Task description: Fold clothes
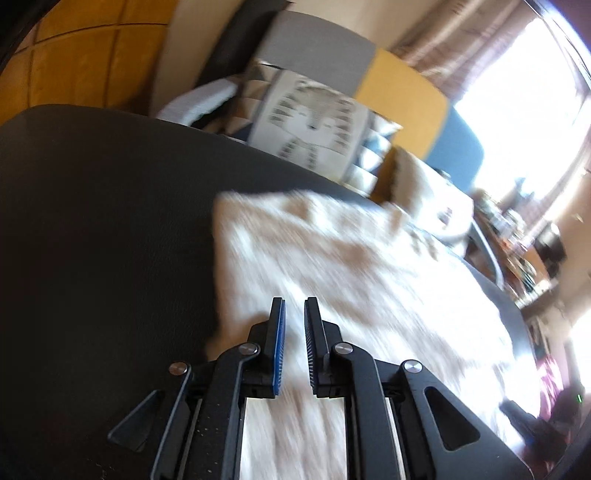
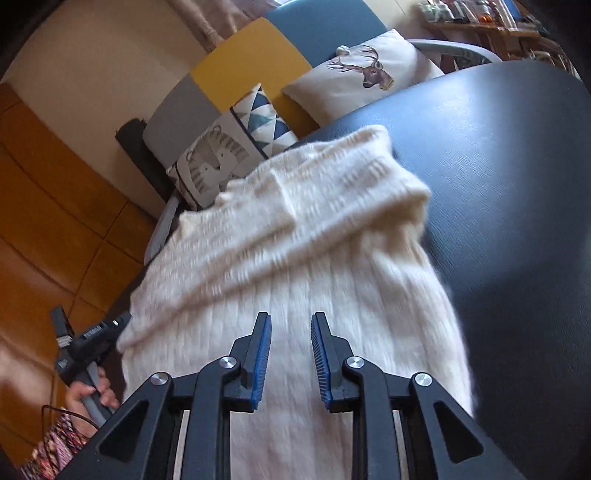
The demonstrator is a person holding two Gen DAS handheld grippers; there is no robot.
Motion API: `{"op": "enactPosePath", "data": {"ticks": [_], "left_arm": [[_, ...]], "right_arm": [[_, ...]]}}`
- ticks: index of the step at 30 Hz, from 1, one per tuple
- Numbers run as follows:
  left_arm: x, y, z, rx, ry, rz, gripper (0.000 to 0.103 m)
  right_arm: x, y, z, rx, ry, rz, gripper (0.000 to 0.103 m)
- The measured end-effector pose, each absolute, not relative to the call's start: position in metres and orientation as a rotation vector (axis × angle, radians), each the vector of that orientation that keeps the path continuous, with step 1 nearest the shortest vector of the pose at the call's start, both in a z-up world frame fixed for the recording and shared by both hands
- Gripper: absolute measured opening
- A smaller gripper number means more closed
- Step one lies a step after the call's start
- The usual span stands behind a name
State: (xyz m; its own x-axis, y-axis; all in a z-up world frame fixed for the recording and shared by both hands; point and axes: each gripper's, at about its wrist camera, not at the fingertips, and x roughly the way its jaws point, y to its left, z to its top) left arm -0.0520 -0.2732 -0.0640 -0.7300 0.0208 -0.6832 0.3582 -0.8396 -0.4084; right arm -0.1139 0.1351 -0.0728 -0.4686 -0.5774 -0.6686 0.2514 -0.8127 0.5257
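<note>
Garment: one cream cable-knit sweater [image 2: 295, 258] lies on the dark tabletop [image 2: 517, 184], partly folded, one thick fold laid across its far half; its left edge hangs at the tabletop's left rim.
Left gripper [image 1: 294, 306]: one, hovering over the near part of the sweater; jaws a narrow gap apart, nothing between the blue pads. This view is motion-blurred.
Right gripper [image 2: 290, 321]: one, above the near middle of the sweater; jaws slightly parted, empty, pads clear of the knit.
Hand [image 2: 86, 393]: one seen, at near left in the right wrist view, wrapped round the grey handle of the left gripper, with a patterned sleeve [image 2: 55, 446] below it.
Cushions: three counted on the sofa [image 2: 255, 55] beyond the tabletop: one with a deer [image 2: 369, 77], one with blue triangles [image 2: 264, 118], one with a grey striped animal [image 2: 214, 158].
Sofa back: panels in three colours, grey, yellow, blue.
Floor [image 2: 48, 206]: orange-brown tiles, left.
Shelf [image 2: 480, 26]: one, far right, cluttered; items too small to count.
</note>
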Motion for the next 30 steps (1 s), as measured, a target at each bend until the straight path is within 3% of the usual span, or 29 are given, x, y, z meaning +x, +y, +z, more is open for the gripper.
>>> {"op": "enactPosePath", "data": {"ticks": [3, 5, 7, 10, 13, 17, 25, 30], "left_arm": [[-0.031, -0.243, -0.074, 1.125, 0.649, -2.671, 0.022], [-0.021, -0.225, -0.086, 1.177, 0.508, -2.649, 0.022], [-0.013, -0.224, -0.094, 1.158, 0.478, -2.645, 0.022], [-0.013, -0.236, -0.097, 1.163, 0.553, -2.614, 0.022], [-0.01, -0.229, -0.091, 1.173, 0.515, -2.611, 0.022], [-0.008, -0.216, -0.096, 1.186, 0.52, -2.636, 0.025], [-0.009, -0.216, -0.105, 1.167, 0.442, -2.645, 0.026], [-0.008, -0.223, -0.108, 1.163, 0.477, -2.66, 0.026]], "right_arm": [[-0.094, 0.129, -0.071, 1.199, -0.317, -2.326, 0.022], [-0.088, 0.121, -0.076, 1.211, -0.187, -2.345, 0.022], [-0.084, 0.121, -0.081, 1.194, -0.104, -2.376, 0.022], [-0.082, 0.135, -0.084, 1.173, -0.124, -2.42, 0.019], [-0.085, 0.146, -0.077, 1.185, -0.22, -2.41, 0.021], [-0.101, 0.148, -0.055, 1.096, -0.183, -2.474, 0.021], [-0.163, 0.142, -0.077, 1.312, -0.148, -2.496, 0.003], [-0.166, 0.165, -0.082, 1.321, -0.244, -2.5, 0.002]]}}
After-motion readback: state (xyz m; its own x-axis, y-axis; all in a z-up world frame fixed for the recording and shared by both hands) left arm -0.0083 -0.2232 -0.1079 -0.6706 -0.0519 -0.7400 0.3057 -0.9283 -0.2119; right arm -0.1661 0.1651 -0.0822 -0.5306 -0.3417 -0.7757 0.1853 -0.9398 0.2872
